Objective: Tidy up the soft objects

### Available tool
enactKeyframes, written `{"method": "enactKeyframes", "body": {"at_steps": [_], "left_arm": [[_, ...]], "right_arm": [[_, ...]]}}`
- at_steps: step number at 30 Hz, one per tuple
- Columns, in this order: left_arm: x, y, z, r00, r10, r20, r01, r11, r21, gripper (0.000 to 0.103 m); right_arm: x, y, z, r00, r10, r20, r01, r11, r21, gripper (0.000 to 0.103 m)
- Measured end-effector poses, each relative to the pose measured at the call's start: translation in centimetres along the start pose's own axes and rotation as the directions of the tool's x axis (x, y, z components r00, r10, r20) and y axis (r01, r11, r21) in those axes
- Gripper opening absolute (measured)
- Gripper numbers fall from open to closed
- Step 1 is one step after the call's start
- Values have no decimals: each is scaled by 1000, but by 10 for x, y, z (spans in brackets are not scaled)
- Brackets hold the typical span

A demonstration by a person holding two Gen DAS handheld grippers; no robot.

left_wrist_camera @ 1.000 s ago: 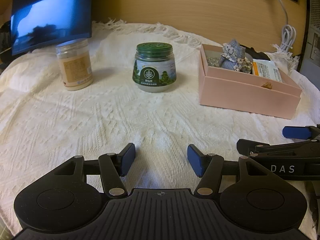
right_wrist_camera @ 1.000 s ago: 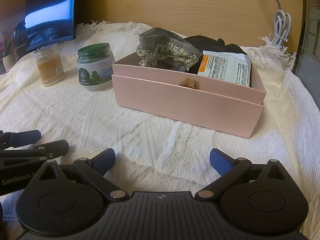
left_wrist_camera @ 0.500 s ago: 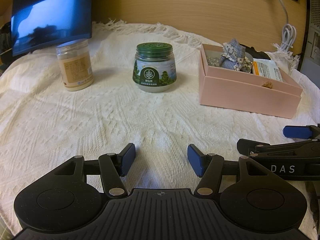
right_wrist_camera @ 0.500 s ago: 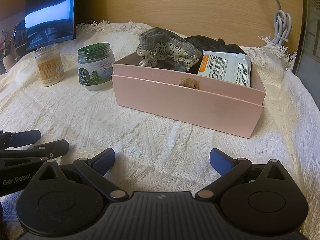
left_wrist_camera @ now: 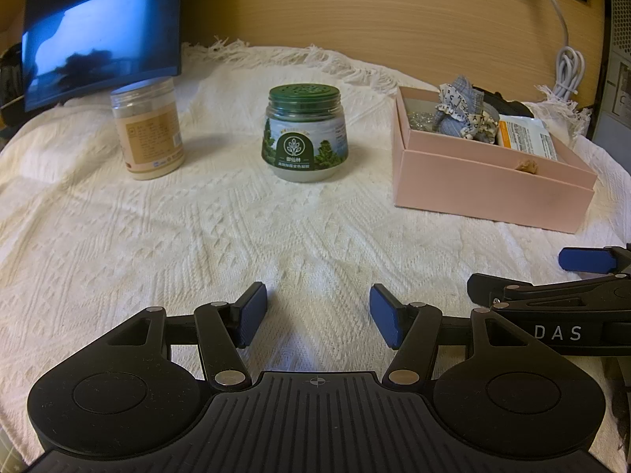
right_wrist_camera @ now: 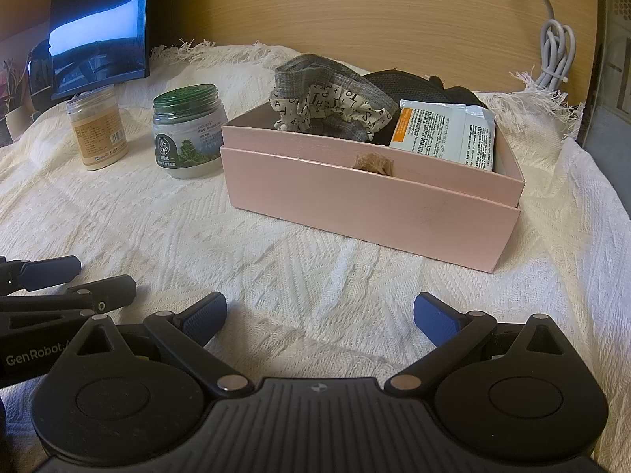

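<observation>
Home desk setting: fringed white cloth [left_wrist_camera: 165,236]; monitor [left_wrist_camera: 98,35]; wood-panel wall [right_wrist_camera: 355,8]; household jars [left_wrist_camera: 304,134]; coiled cable [right_wrist_camera: 554,53]

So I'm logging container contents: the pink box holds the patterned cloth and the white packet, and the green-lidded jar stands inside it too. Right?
Not quite. The green-lidded jar stands outside the pink box, on the white cloth beside it, as the right wrist view shows. The patterned cloth and white packet are inside.
</observation>
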State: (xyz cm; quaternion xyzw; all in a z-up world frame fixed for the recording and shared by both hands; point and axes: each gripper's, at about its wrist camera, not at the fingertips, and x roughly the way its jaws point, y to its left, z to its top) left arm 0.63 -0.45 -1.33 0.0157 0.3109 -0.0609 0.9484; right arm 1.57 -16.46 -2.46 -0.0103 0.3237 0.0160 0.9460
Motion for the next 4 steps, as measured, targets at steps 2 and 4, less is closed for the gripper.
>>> {"method": "enactKeyframes", "body": {"at_steps": [2,4], "left_arm": [[0,0,0,1000,0,0,0,1000,0,64],[0,0,0,1000,0,0,0,1000,-2,64]], "right_arm": [[0,0,0,1000,0,0,0,1000,0,101],[0,0,0,1000,0,0,0,1000,0,101]]}}
